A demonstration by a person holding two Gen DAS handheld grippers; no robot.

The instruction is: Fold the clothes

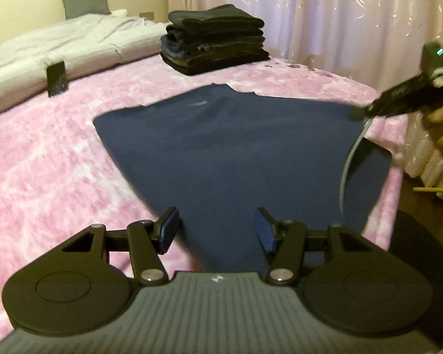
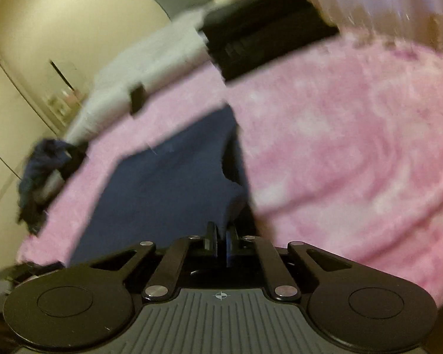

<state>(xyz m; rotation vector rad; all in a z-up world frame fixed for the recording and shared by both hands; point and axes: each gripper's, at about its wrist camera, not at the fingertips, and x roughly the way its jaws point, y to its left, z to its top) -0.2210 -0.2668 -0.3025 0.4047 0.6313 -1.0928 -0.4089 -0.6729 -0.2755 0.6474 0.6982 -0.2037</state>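
Note:
A navy blue garment (image 1: 221,147) lies spread flat on the pink blanket (image 1: 44,162). My left gripper (image 1: 218,230) hovers over the garment's near edge, jaws apart, its pads (image 1: 171,230) touching no cloth. In the left wrist view my right gripper (image 1: 358,114) reaches in from the right, its tip at the garment's far right corner, with a hand (image 1: 440,124) behind it. The right wrist view is blurred; there my right gripper (image 2: 220,244) is shut, with a fold of the navy garment (image 2: 162,183) pinched between its pads.
A stack of folded dark clothes (image 1: 215,39) sits at the far edge of the blanket. A dark phone-like slab (image 1: 56,78) leans against a white duvet (image 1: 59,41). A heap of dark clothes (image 2: 44,171) lies at the bed's left. Curtains (image 1: 339,14) hang behind.

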